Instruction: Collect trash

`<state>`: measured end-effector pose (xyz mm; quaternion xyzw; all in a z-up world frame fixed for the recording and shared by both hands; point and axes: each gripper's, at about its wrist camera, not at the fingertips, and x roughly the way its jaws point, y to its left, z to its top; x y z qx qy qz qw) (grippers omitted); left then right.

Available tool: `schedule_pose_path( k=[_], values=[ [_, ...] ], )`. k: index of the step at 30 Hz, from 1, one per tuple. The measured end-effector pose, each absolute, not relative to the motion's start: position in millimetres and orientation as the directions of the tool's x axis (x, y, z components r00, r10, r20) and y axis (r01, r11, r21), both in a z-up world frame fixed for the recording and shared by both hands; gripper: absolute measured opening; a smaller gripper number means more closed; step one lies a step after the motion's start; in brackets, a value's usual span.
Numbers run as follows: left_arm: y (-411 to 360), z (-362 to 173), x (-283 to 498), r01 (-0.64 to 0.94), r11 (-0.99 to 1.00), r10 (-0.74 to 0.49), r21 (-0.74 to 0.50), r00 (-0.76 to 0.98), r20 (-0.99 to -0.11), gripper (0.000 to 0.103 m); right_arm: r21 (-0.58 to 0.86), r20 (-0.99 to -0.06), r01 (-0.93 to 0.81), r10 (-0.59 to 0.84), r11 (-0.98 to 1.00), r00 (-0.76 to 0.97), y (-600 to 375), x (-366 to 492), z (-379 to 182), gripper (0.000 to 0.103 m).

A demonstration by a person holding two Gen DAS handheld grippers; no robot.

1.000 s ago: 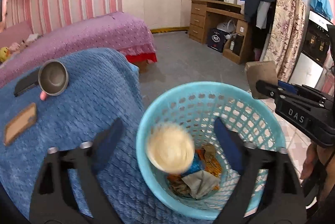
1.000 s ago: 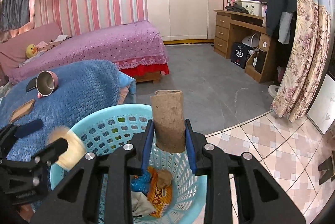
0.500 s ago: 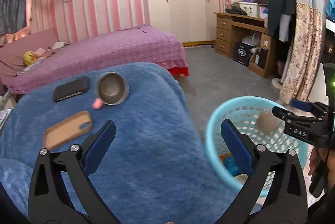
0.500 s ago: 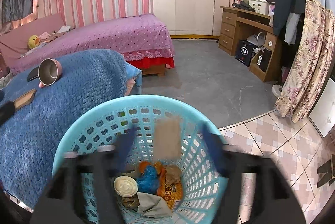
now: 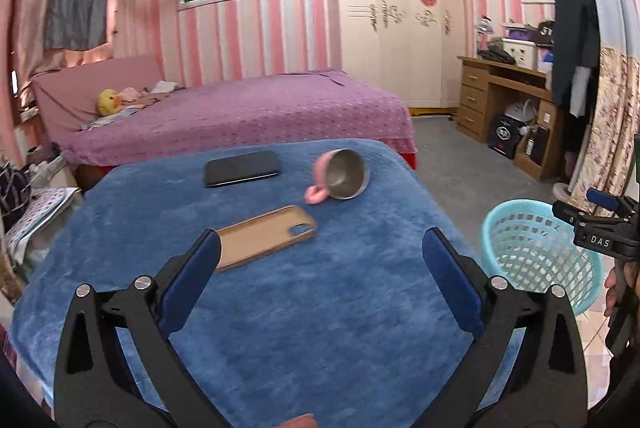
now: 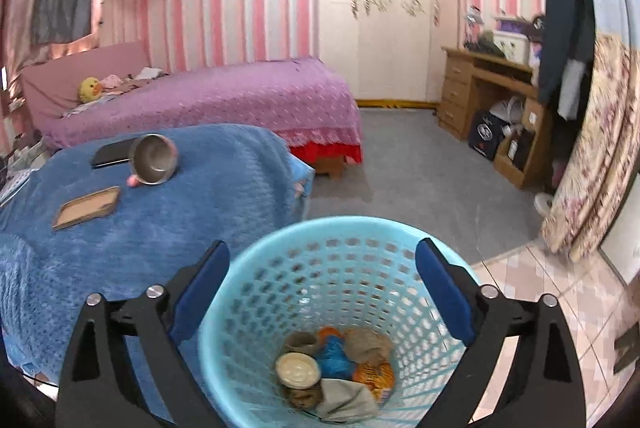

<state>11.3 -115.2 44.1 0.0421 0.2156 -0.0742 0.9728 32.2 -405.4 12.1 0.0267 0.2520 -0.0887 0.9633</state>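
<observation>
A light blue mesh basket [image 6: 340, 224] stands on the floor beside the blue-covered table [image 5: 340, 308]. In it lie a cream-lidded jar [image 6: 298, 372], a brown cardboard tube [image 6: 368, 344], a blue wrapper [image 6: 334, 354], an orange packet [image 6: 378, 374] and a grey crumpled scrap [image 6: 344, 398]. My right gripper [image 6: 322, 256] hangs above the basket, its jaws opening with nothing between them. Over the table my left gripper [image 5: 320, 248] stands open and empty. The left wrist view shows the basket [image 5: 532, 260] at the right, with the right gripper [image 5: 592, 228] above it.
On the blue cover lie a tan phone case [image 5: 264, 236], a black phone [image 5: 242, 167] and a tipped metal cup with a pink handle [image 5: 344, 173]. A purple bed [image 5: 240, 119] stands behind, a wooden desk [image 5: 500, 99] and floral curtain [image 6: 592, 155] to the right.
The left gripper swung left from the basket to over the table, and the jar it dropped lies in the basket. The right gripper opened, and the cardboard tube fell in.
</observation>
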Motion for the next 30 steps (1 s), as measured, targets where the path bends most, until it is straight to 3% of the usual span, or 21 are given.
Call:
schedule_pose_path(
  k=[8,17,30],
  values=[
    [-66,34,-17,0.094,0.995,-0.069,0.045,0.917,-0.393,0.098,0.024,-0.444,0.131,-0.107,0.991,0.890,-344,0,19,0.096],
    [-65,-2,-28,0.133,0.991,-0.107,0.035,0.903,-0.415,0.098,0.041,-0.413,0.114,-0.087,0.993,0.907,-297,-35,11,0.098],
    [-72,-14,-22,0.164,0.986,-0.144,0.012,0.898,-0.415,0.098,0.043,-0.413,0.142,-0.112,0.989,0.904,-287,-38,-1,0.098]
  ],
)
